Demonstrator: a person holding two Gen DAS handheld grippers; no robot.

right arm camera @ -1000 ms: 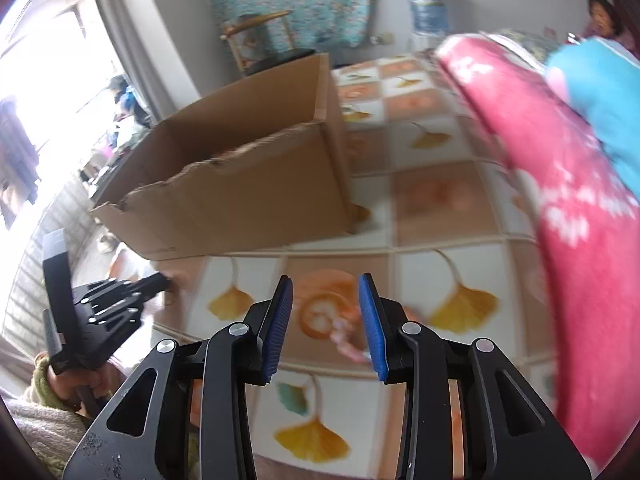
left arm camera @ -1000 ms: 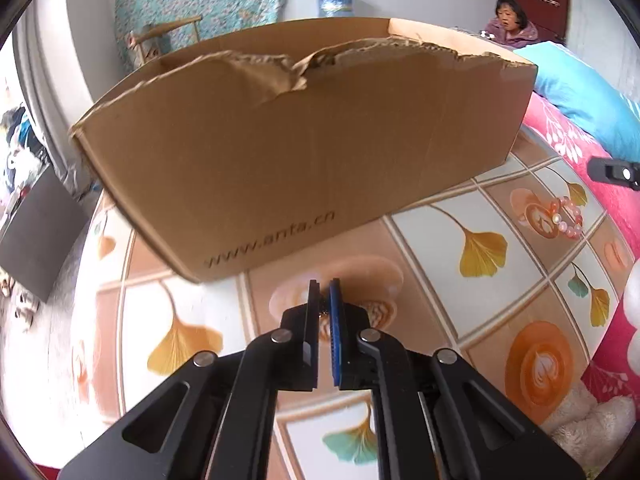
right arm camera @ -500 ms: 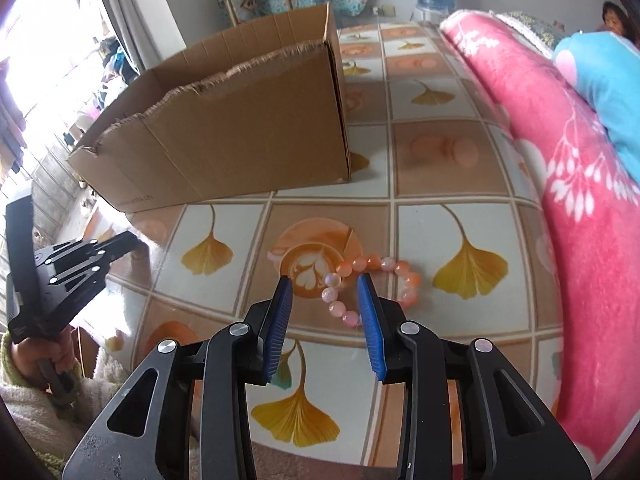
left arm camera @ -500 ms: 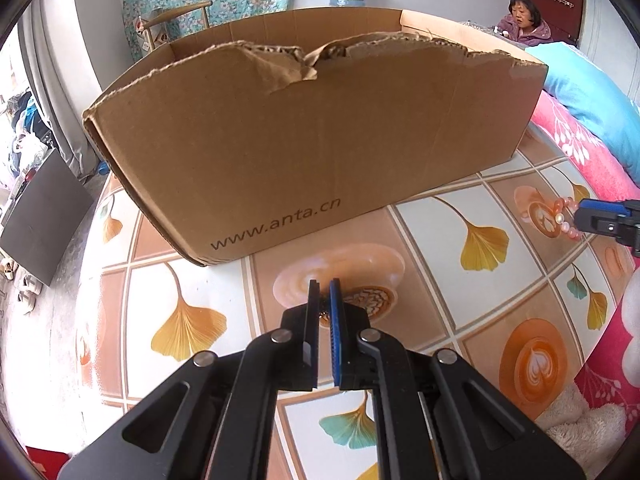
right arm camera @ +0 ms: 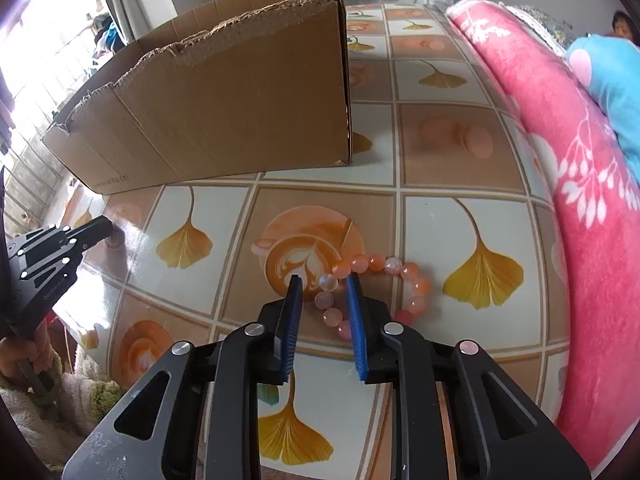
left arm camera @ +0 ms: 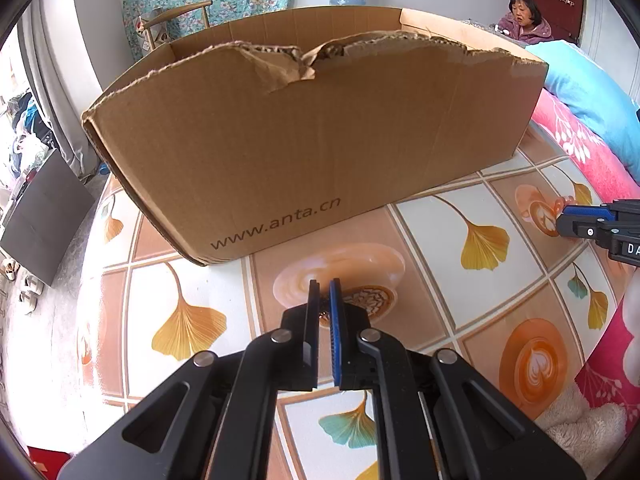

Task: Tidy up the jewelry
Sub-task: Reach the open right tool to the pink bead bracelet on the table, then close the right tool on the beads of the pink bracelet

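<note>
Left wrist view: the left gripper (left arm camera: 325, 312) hangs pressed together, empty, before the torn brown cardboard box (left arm camera: 312, 128), leaving the tiled tabletop (right arm camera: 432, 220) free. Only the right wrist view shows the pink-and-orange bead bracelet (right arm camera: 376, 280) whole: the right gripper (right arm camera: 322, 306) straddles its left arc, closing but not yet pinching.

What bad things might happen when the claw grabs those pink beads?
1. The right gripper is closing on only one side of the bead bracelet; round beads may squirt out.
2. The rest of the loop would dangle and might snag the torn rim of the cardboard box.
3. The shiny tablecloth looks slippery, so the bracelet may slide.
</note>
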